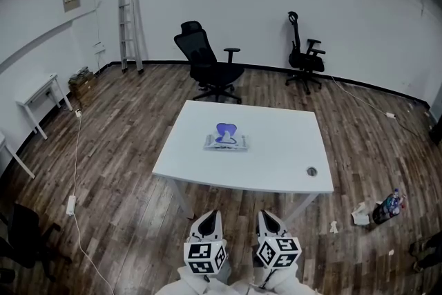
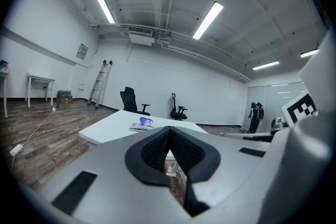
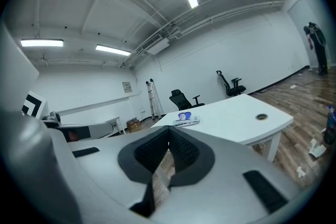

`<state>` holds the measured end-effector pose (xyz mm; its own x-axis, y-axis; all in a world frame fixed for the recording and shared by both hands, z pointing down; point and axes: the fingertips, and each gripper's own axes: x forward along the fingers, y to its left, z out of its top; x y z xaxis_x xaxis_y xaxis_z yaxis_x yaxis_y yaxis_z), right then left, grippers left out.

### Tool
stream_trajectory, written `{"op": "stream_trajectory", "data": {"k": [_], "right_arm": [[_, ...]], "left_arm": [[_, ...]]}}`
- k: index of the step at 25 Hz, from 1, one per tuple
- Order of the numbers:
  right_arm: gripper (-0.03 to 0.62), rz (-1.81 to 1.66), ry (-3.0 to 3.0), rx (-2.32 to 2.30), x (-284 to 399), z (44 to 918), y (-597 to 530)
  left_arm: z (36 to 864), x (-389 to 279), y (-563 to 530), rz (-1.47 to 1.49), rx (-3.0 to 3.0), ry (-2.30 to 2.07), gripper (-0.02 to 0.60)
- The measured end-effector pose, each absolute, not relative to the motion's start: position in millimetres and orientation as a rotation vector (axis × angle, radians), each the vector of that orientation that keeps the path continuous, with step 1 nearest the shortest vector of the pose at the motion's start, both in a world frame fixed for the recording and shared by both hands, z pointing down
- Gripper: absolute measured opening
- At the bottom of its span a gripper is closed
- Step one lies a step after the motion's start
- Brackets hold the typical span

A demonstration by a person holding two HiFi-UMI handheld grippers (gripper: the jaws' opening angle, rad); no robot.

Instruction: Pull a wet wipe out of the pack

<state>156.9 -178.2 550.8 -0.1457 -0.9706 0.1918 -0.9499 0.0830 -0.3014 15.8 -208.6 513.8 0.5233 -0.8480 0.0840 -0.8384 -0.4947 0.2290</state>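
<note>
Evidently the approach was in hand: left tongs (image 1: pixel 209 216) and right tongs (image 1: pixel 268 215), both closed and empty, hung well short of the pack (image 1: pixel 226 141) on the worktop (image 1: pixel 283 152); next, reach it and open.

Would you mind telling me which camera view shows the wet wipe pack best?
The head view: it looks down on the whole wet wipe pack on the table. Both gripper views show the pack small and side-on beyond their jaws.

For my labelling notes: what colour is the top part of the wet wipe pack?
Blue-violet; the rest of the pack is whitish. The head view shows it best.
</note>
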Motion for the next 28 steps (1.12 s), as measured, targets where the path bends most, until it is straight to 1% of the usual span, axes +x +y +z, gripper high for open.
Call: {"op": "stream_trajectory", "data": {"k": [11,28], "right_arm": [[0.009,-0.581,2.263,-1.992,159,549,-223],[0.009,-0.609,2.307,-1.998,158,545,-328]], "left_arm": [[515,22,-254,-0.05,2.513,-1.4,-0.002],[509,27,-356,-0.047,2.504,-1.39,-0.002]]}}
